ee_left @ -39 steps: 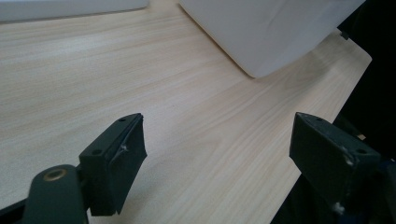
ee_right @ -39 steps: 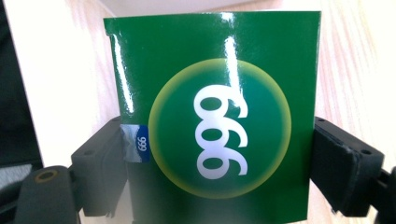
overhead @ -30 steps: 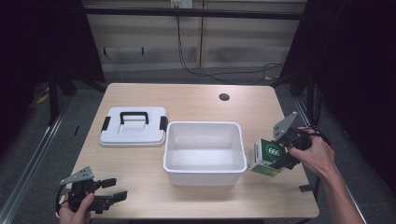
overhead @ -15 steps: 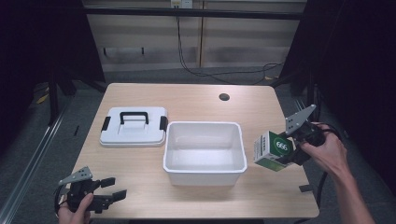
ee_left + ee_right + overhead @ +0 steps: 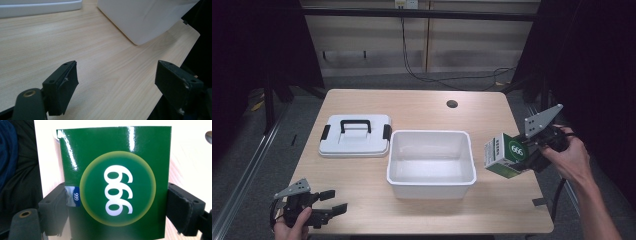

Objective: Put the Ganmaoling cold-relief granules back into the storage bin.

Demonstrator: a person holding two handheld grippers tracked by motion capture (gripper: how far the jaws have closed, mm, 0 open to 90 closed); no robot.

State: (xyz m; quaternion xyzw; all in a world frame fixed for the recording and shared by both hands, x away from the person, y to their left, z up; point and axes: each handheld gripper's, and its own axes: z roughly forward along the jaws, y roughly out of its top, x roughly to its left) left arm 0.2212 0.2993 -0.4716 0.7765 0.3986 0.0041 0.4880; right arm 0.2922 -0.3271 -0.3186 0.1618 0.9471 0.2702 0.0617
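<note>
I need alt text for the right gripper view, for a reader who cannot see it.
A glossy green box with white digits in a yellow-ringed circle is clamped on both sides by the black right tongs. A pale surface shows behind the box, and dark fabric at the left edge.

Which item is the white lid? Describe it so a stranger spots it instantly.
Start at the open white bin in the middle of the wooden table. The white lid lies flat directly left of it. Unlike the bin, it is shallow, with a black handle on top and black clips at its ends.
</note>
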